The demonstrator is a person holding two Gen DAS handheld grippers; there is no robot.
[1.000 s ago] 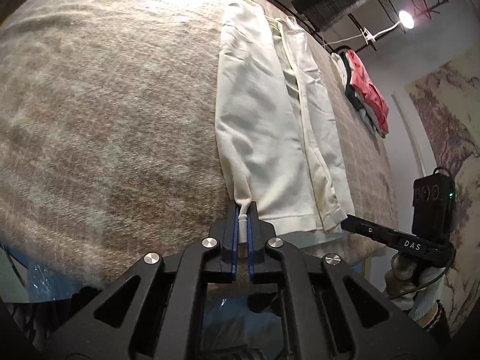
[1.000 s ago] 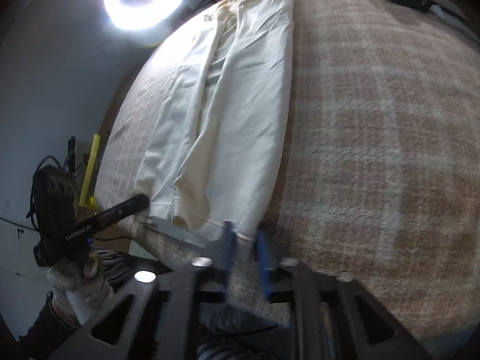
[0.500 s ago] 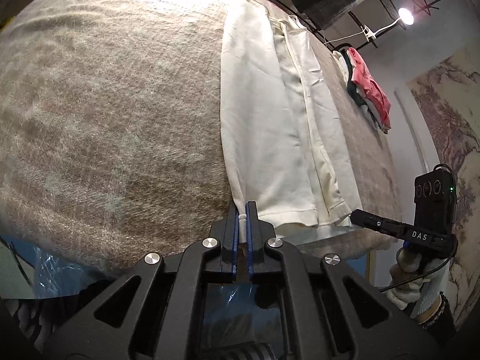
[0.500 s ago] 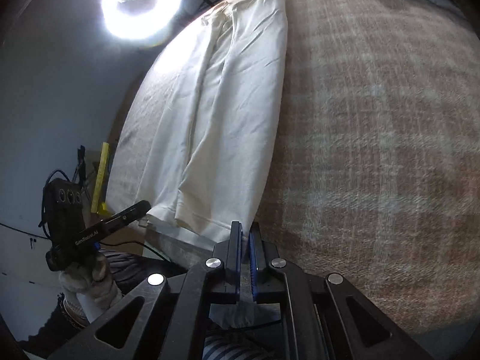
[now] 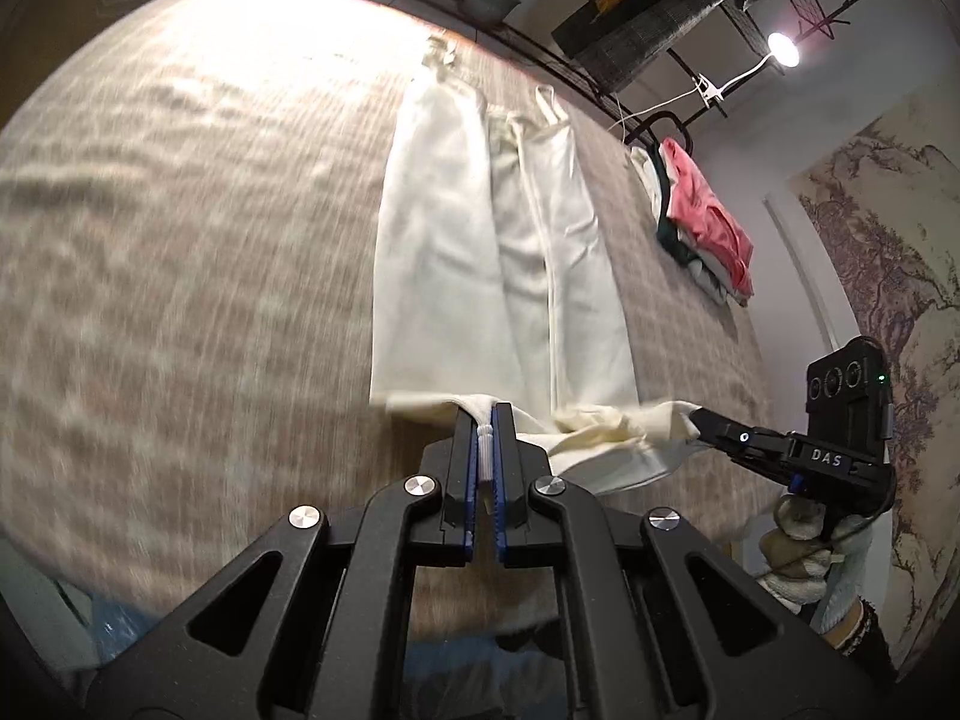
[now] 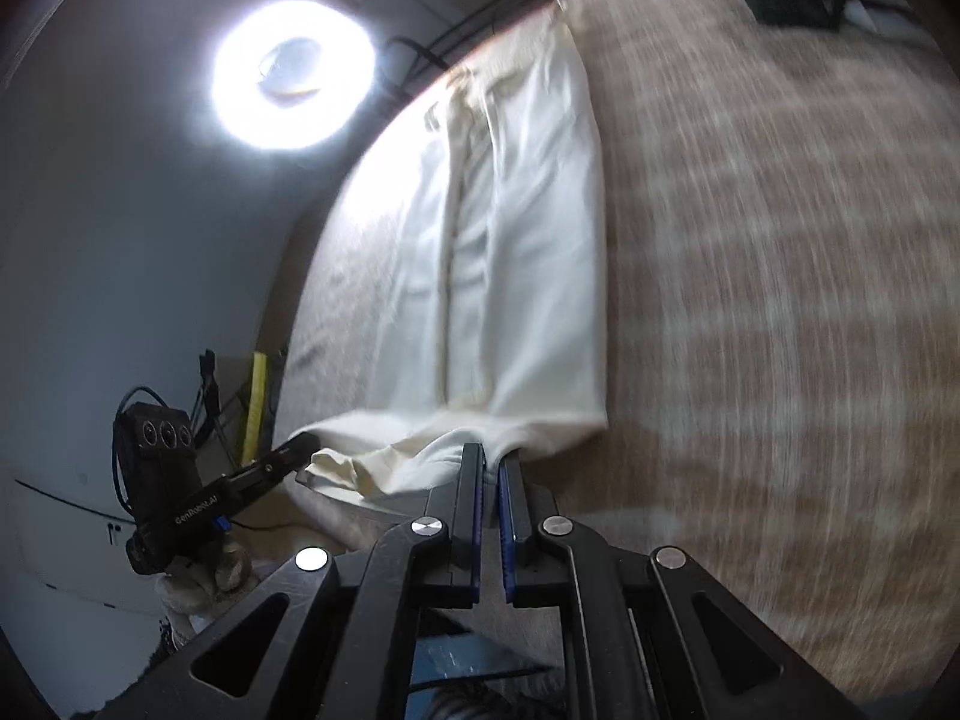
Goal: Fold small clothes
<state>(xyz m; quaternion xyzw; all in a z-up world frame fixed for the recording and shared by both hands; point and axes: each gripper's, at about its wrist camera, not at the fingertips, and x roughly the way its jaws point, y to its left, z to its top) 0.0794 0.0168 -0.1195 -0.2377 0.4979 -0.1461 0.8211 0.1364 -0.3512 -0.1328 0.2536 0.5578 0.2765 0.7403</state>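
A long cream-white garment (image 5: 498,252) with thin straps lies folded lengthwise on the brown plaid cloth; it also shows in the right wrist view (image 6: 510,252). My left gripper (image 5: 485,420) is shut on the near hem's left corner. My right gripper (image 6: 491,456) is shut on the hem's right corner and also shows in the left wrist view (image 5: 699,420). The left gripper shows in the right wrist view (image 6: 300,441). Both hold the hem lifted and curled over above the garment's lower part.
A stack of folded clothes (image 5: 702,222) with a pink piece on top lies at the far right of the plaid cloth (image 5: 180,270). A ring light (image 6: 294,75) shines behind the table. A lamp (image 5: 783,48) and a dark shelf (image 5: 660,6) hang beyond.
Both grippers have lifted the near hem and carried it forward over the garment. The hem lay flat at the table's near edge before; it is now raised and folded back.
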